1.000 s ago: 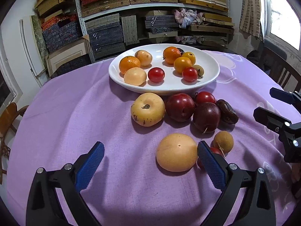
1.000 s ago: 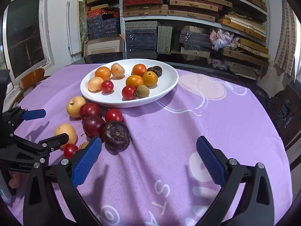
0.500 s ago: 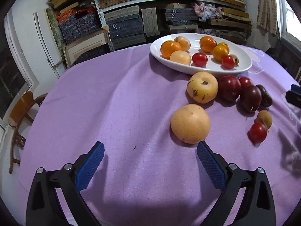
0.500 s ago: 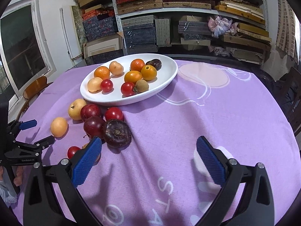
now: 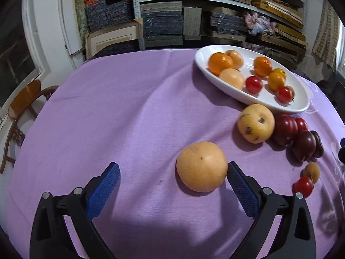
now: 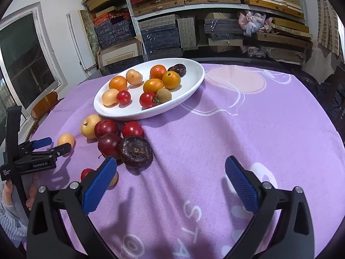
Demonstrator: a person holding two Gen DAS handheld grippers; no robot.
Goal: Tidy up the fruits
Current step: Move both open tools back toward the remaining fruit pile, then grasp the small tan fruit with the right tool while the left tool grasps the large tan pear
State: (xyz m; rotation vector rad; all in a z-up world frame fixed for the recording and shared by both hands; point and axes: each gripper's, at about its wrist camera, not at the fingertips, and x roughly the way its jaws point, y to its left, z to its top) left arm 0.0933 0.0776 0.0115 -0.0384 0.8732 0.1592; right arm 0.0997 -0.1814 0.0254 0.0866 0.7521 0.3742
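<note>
A large tan pear (image 5: 201, 166) lies on the purple cloth between the fingers of my left gripper (image 5: 172, 170), close to the right finger; the gripper is open and holds nothing. The white plate (image 5: 301, 108) at the far right carries oranges, cherry tomatoes and other small fruit. Beside it lie a yellow apple (image 5: 256, 123), red plums (image 5: 284, 127), a small brown fruit (image 5: 311, 169) and a cherry tomato (image 5: 303, 186). My right gripper (image 6: 170, 166) is open over bare cloth, with a dark purple fruit (image 6: 135, 151) just beyond its left finger. The right wrist view shows the left gripper (image 6: 56, 144) at the tan pear (image 6: 65, 139).
The round table is covered by a purple tablecloth (image 6: 237, 129) with white print. A wooden chair (image 5: 23, 99) stands off the table's left edge. Shelves (image 6: 194, 21) packed with boxes fill the wall behind. A hand (image 6: 8, 194) holds the left gripper's handle.
My left gripper swung left and came in on the tan pear, which now sits larger between its fingers. The right gripper shifted slightly. Both stayed open.
</note>
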